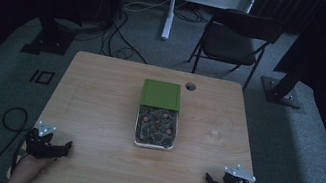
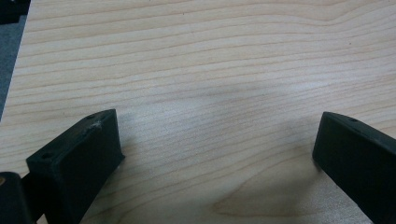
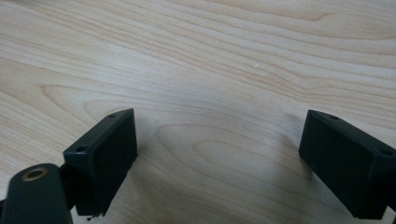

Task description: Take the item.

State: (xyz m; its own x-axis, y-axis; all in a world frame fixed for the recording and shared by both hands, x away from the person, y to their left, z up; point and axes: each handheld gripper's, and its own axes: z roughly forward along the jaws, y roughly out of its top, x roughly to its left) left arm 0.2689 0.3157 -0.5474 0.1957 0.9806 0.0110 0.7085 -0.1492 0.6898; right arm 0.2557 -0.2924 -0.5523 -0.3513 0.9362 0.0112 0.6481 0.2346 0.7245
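A clear box (image 1: 156,127) with several small dark and reddish pieces inside sits in the middle of the wooden table (image 1: 96,110). Its green lid (image 1: 161,94) lies flat just behind it, touching its far end. My left gripper (image 1: 67,148) rests at the table's near left corner, held by a hand. My right gripper (image 1: 208,179) rests at the near right corner. Both point inward, far from the box. In the left gripper view my left gripper (image 2: 217,140) has its jaws wide apart over bare wood. In the right gripper view my right gripper (image 3: 218,140) stands the same way.
A round cable hole (image 1: 191,86) lies in the table's far edge, right of the lid. A black folding chair (image 1: 233,40) and white desk legs (image 1: 171,6) stand on the grey carpet beyond the table. Cables trail on the floor at the left.
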